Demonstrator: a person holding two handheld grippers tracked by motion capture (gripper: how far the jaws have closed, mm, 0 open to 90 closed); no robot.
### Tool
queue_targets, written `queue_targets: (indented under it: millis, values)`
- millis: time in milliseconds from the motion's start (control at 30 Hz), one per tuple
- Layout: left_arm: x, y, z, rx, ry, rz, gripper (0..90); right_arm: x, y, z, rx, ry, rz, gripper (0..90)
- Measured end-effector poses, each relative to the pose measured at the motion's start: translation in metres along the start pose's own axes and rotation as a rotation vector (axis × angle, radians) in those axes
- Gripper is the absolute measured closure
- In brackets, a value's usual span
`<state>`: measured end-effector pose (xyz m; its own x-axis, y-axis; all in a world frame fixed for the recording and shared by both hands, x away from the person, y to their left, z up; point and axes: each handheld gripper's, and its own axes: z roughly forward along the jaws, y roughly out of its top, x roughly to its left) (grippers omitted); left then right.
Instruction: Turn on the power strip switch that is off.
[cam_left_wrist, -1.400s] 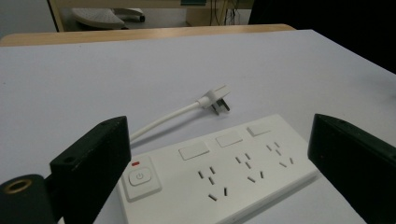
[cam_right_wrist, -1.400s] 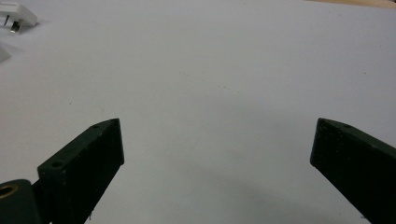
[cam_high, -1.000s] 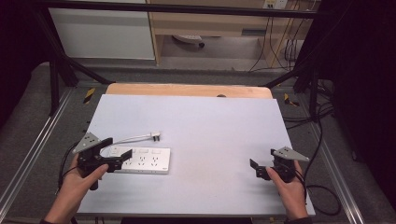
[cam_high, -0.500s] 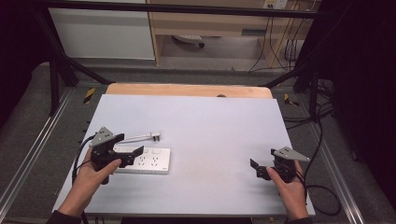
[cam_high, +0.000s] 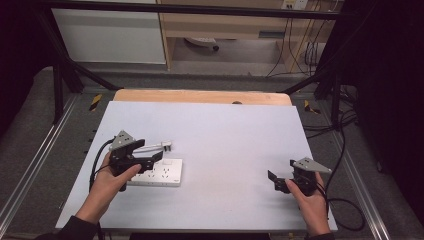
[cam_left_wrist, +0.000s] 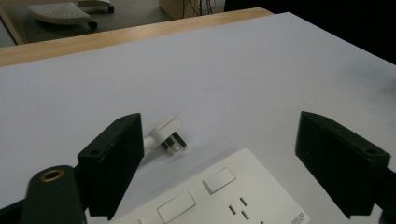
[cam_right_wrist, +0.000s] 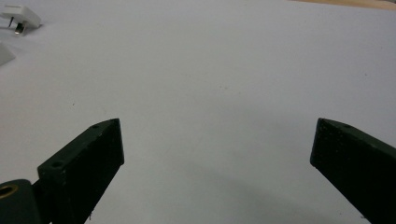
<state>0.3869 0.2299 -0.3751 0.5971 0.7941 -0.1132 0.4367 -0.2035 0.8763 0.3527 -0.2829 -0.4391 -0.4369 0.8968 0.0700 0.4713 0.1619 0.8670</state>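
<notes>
Nearest the person, both hands sit low at the table's (cam_high: 210, 125) front edge. The right gripper (cam_high: 280, 181) rests over bare table at the right, jaws spread wide with nothing between them, well apart from anything worth grabbing.

The left gripper (cam_high: 150, 159) is the one that matters. Its jaws are also wide open and empty, and it hovers over the left end of the power strip (cam_high: 162, 173), which lies flat with its long axis running left to right across the table. In the left gripper view the strip's (cam_left_wrist: 219, 196) switches and sockets lie directly below and between the jaws.

Just beyond the strip, farther from the person, is the white plug (cam_left_wrist: 169, 133), prongs pointing right, its cable trailing off left. It lies ahead of the left gripper and slightly toward its left jaw, near but untouched. I'd guess the plug is the target, and the left hand is far nearer it.
</notes>
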Motion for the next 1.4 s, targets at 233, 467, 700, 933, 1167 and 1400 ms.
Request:
queue_targets:
  millis: [233,467,700,933,1167,1400]
  values:
    - [-0.001,0.002,0.012,0.005,-0.014,-0.003,28.2,0.0,0.0,0.0,0.002,0.001,-0.004,3.3]
    - [-0.003,0.002,0.023,0.028,-0.027,0.002,32.3,0.0,0.0,0.0,0.004,0.005,-0.003,3.3]
    - [-0.002,0.001,0.031,0.046,-0.058,0.002,40.4,0.0,0.0,0.0,0.006,0.007,0.0,3.3]
    - [-0.002,-0.001,0.04,0.072,-0.067,0.018,51.8,0.0,0.0,0.0,0.005,0.007,-0.001,3.3]
    - [-0.004,-0.004,0.046,0.091,-0.07,0.029,60.4,0.0,0.0,0.0,0.006,0.007,-0.001,3.3]
    - [-0.005,-0.009,0.051,0.112,-0.072,0.031,65.8,0.0,0.0,0.0,0.005,0.007,-0.001,3.3]
